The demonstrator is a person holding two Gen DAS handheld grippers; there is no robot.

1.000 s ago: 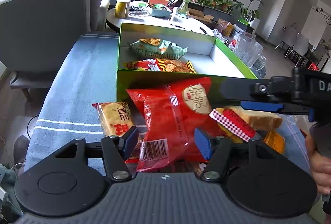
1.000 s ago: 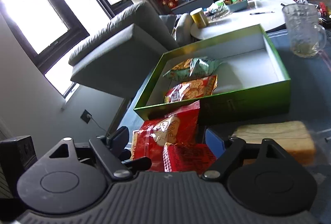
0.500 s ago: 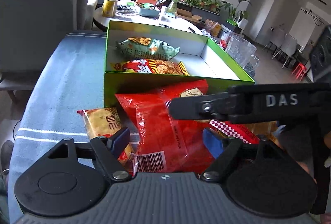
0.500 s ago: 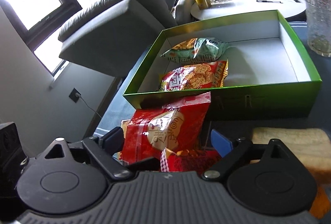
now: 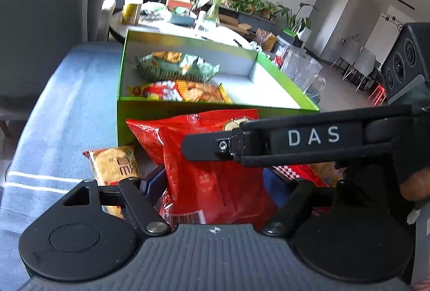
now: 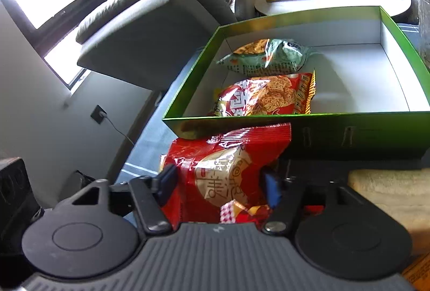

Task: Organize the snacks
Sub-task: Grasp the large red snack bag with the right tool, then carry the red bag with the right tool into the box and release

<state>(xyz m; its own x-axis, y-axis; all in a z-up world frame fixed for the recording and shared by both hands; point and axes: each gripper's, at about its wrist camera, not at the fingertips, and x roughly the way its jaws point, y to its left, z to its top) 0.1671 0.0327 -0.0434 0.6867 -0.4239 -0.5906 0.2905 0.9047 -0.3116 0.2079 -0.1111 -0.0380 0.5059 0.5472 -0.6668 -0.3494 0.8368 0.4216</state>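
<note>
Two snack bags already lie in the green box [image 6: 295,127]: a pale green bag [image 6: 266,57] toward the back and an orange cracker bag [image 6: 266,97] just in front of it, both at the left side of the box. The rest of the white floor in there is bare.

What has just changed is at the bottom middle of the right wrist picture. The right gripper [image 6: 219,183] has been closing its jaws around the big red bag [image 6: 231,170]. A moment ago they stood wider. Now the blue pads sit right at the bag's two sides and seem to be pinching it. The bag leans against the front wall of the box, just outside it.

In the left wrist picture the left gripper [image 5: 215,183] opened up and then closed a little. Its jaws stand about half wide with the same red bag between them, and I cannot tell if they press on it. The right gripper's black arm crosses the middle of that picture.

I think the red bag is next to go in. A small cracker pack [image 5: 114,164] and a slice of bread [image 6: 389,191] wait on the blue desk [image 5: 53,116].
</note>
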